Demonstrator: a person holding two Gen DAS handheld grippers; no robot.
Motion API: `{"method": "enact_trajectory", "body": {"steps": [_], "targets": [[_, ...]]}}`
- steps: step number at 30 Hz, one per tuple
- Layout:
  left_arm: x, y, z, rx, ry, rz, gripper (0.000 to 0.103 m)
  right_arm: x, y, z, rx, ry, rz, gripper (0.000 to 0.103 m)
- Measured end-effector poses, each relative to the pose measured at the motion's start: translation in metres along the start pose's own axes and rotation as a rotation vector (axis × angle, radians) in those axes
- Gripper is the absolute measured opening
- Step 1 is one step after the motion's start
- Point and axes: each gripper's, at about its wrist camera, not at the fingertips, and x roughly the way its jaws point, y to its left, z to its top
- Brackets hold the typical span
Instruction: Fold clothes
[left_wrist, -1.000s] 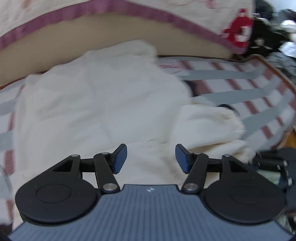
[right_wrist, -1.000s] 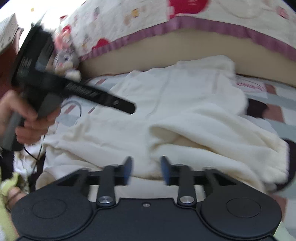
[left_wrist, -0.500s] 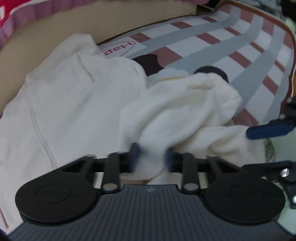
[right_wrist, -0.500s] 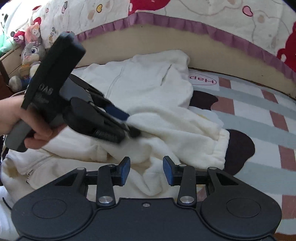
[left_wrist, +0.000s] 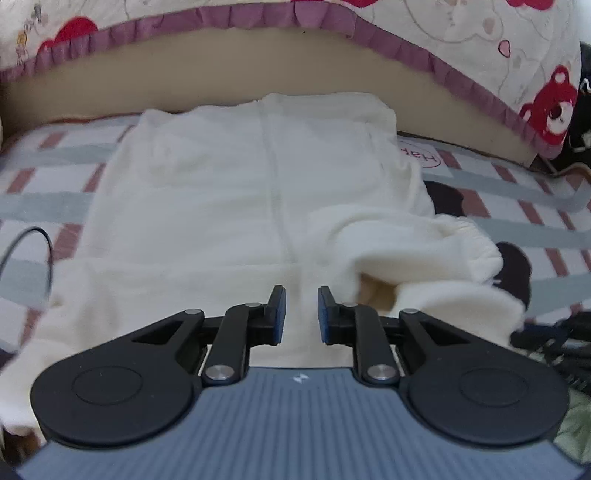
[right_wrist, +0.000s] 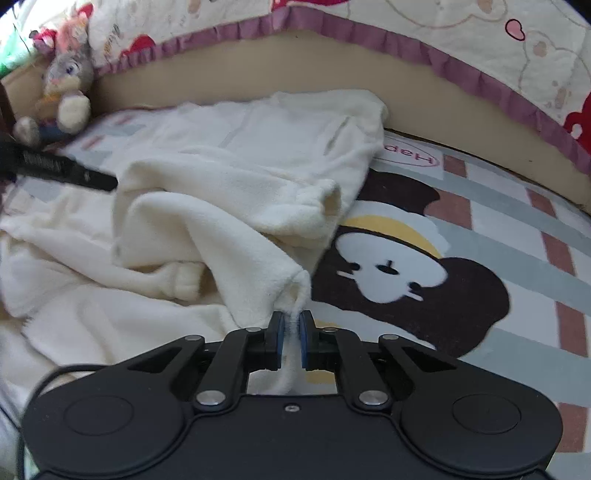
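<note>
A cream fleece garment (left_wrist: 229, 206) lies spread on the bed's striped, cartoon-printed sheet (right_wrist: 517, 236). Its long axis runs from the near edge away toward the tan headboard (left_wrist: 221, 70), and a centre seam follows that line. One sleeve (right_wrist: 236, 206) is folded across the body, with its cuff toward the sheet's cartoon figure.

The left tool (left_wrist: 301, 310) points steeply down over the near hem. Its jaws are opening, with a narrow gap between them, and fabric lies below them, not pinched. The right tool (right_wrist: 291, 338) also angles down. Its jaws are closing on a bunched corner of the garment, which is squeezed between the blue pads.

Half a second ago the right tool stood open above the cloth and the left tool was clamped into the sleeve. A grey plush rabbit (right_wrist: 66, 85) sits by the headboard.
</note>
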Motion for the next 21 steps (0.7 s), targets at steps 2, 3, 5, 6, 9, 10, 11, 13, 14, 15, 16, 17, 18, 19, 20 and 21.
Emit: {"method": "enact_trajectory", "body": {"steps": [2,3,5,6,9,10,11,13,14,15,16,17,18,19,20,21], "targets": [[-0.001,-0.004,0.005,0.031,-0.005,-0.044,0.023,-0.003,-0.004,0.003,0.030,-0.010,0.047,0.019],[0.000,-0.008,0.009,0.054,-0.007,-0.068,0.028,-0.004,-0.006,0.004,0.041,-0.012,0.063,0.019],[0.005,-0.028,0.021,0.135,-0.011,-0.122,0.040,0.001,-0.005,0.006,0.011,-0.001,0.051,0.038],[0.008,-0.038,0.027,0.175,-0.012,-0.149,0.048,0.005,-0.003,0.007,-0.012,-0.002,0.028,0.046],[0.023,-0.068,0.041,0.272,0.044,-0.279,0.052,0.015,0.001,0.012,-0.067,0.011,-0.013,0.052],[0.031,-0.074,0.046,0.270,0.076,-0.322,0.054,0.016,0.002,0.014,-0.073,0.006,-0.007,0.052],[0.042,-0.078,0.049,0.255,0.118,-0.354,0.056,0.016,0.002,0.016,-0.079,0.001,0.000,0.051],[0.062,-0.086,0.053,0.236,0.200,-0.402,0.056,0.016,0.005,0.020,-0.096,-0.001,0.030,0.048],[0.071,-0.089,0.052,0.250,0.235,-0.381,0.056,0.016,0.006,0.021,-0.106,0.002,0.048,0.045],[0.079,-0.093,0.051,0.274,0.261,-0.363,0.056,0.017,0.008,0.022,-0.116,0.006,0.066,0.043],[0.083,-0.098,0.049,0.316,0.267,-0.349,0.056,0.018,0.010,0.022,-0.133,0.012,0.074,0.039],[0.087,-0.102,0.047,0.358,0.274,-0.336,0.056,0.018,0.013,0.022,-0.150,0.018,0.081,0.035],[0.090,-0.106,0.045,0.396,0.281,-0.326,0.056,0.019,0.016,0.022,-0.168,0.023,0.088,0.033],[0.090,-0.110,0.043,0.427,0.288,-0.320,0.057,0.019,0.017,0.022,-0.177,0.027,0.092,0.028],[0.091,-0.114,0.041,0.460,0.295,-0.308,0.059,0.019,0.019,0.021,-0.185,0.030,0.095,0.019],[0.092,-0.118,0.040,0.485,0.300,-0.294,0.063,0.019,0.021,0.021,-0.194,0.033,0.099,0.014]]}}
